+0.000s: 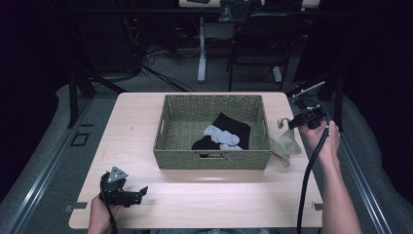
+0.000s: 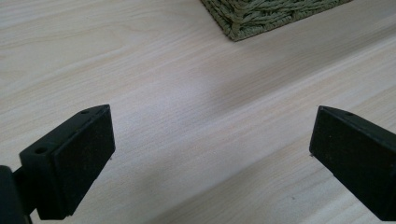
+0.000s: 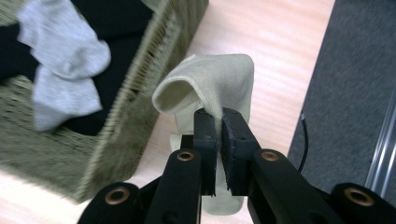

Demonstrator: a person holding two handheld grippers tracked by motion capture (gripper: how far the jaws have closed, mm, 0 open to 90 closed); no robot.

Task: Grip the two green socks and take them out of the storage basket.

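Observation:
A woven green basket (image 1: 212, 159) stands mid-table and holds a grey sock (image 1: 221, 135) lying on black cloth (image 1: 234, 125). My right gripper (image 1: 291, 124) is lifted beside the basket's right wall, shut on a beige sock (image 1: 287, 145) that hangs down to the table. In the right gripper view the beige sock (image 3: 210, 84) is pinched between the jaws of the right gripper (image 3: 220, 122), with the basket (image 3: 140, 107) and the grey sock (image 3: 65, 70) to its left. My left gripper (image 1: 143, 191) rests open near the front left edge. The left gripper (image 2: 212, 140) has only bare wood between its jaws.
The light wooden table (image 1: 136, 122) has free room left of and in front of the basket. A basket corner (image 2: 261, 16) shows ahead of the left gripper. Grey floor (image 3: 355, 70) lies past the table's right edge. A chair and desk legs (image 1: 201, 58) stand behind.

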